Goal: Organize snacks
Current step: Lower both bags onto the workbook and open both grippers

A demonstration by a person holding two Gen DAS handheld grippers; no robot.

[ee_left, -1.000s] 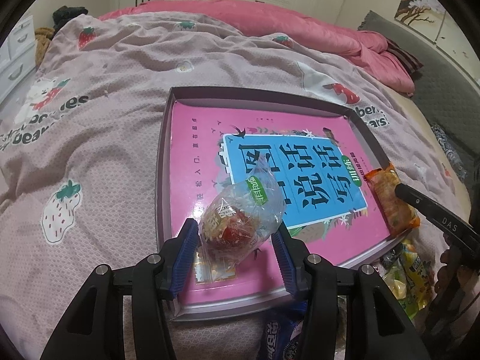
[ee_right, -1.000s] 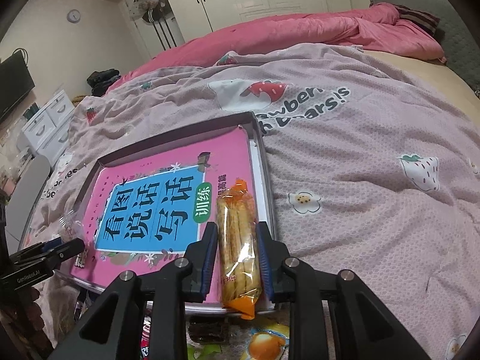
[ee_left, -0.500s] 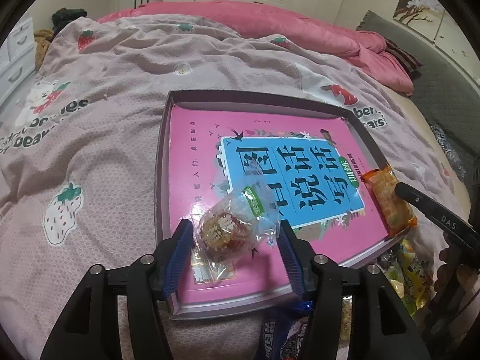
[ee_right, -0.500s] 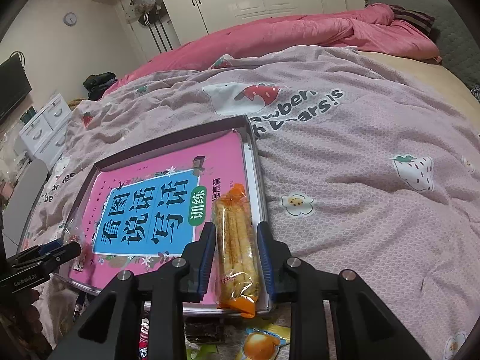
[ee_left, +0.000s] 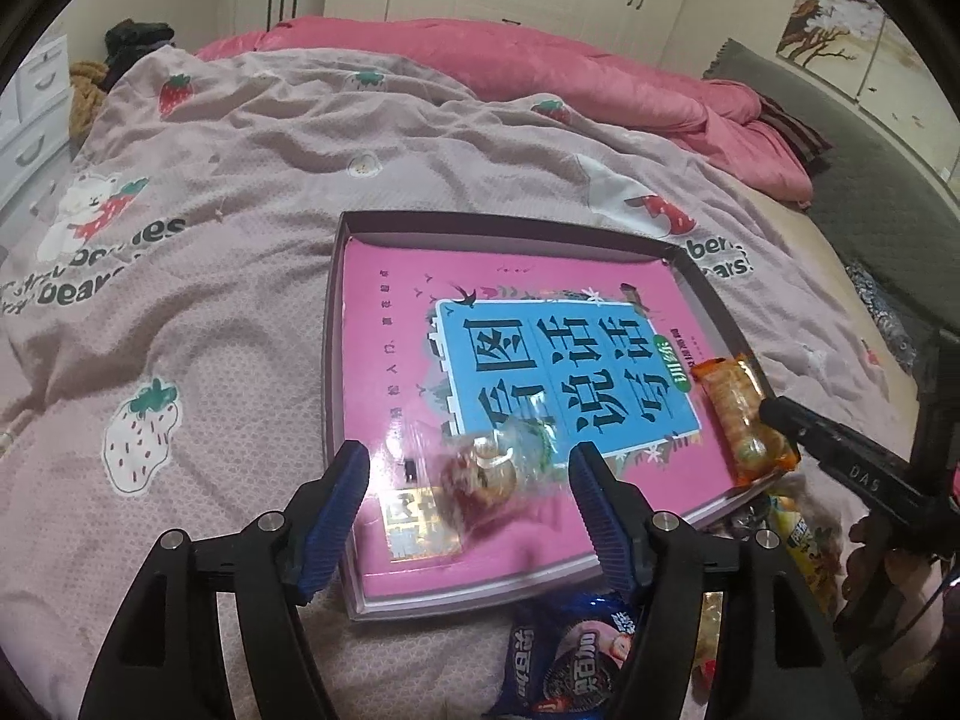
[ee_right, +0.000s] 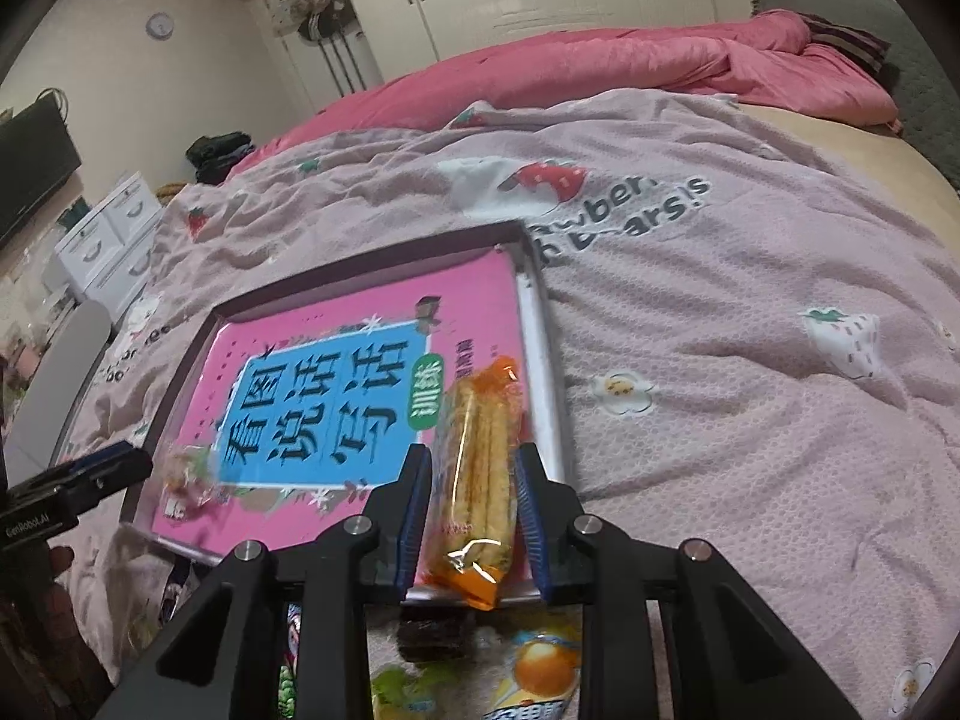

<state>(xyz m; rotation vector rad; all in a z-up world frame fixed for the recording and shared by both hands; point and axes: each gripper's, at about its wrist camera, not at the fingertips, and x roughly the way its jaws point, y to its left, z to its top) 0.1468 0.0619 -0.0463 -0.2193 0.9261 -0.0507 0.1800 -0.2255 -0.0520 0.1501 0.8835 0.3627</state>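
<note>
A shallow purple tray (ee_left: 333,324) holding a pink and blue book (ee_left: 540,360) lies on the bed. My left gripper (ee_left: 471,510) is open, its jaws wide apart; a clear-wrapped snack (ee_left: 486,474) lies blurred on the book between them, apart from both pads. In the right wrist view the same snack (ee_right: 183,474) sits at the tray's near left corner. My right gripper (ee_right: 474,498) has its pads against an orange pack of biscuit sticks (ee_right: 480,468) resting on the tray's right edge (ee_right: 543,324). The orange pack also shows in the left wrist view (ee_left: 741,417).
More snacks lie on the strawberry quilt (ee_left: 180,276) in front of the tray: a blue cookie pack (ee_left: 576,660), a yellow-green pack (ee_left: 804,546), an orange-print pack (ee_right: 540,672) and a dark bar (ee_right: 432,636). A pink duvet (ee_left: 540,60) lies behind.
My left gripper opened wide and let go of the clear-wrapped snack, which dropped onto the book. My right gripper stayed closed on the orange pack, lowered to the tray's edge.
</note>
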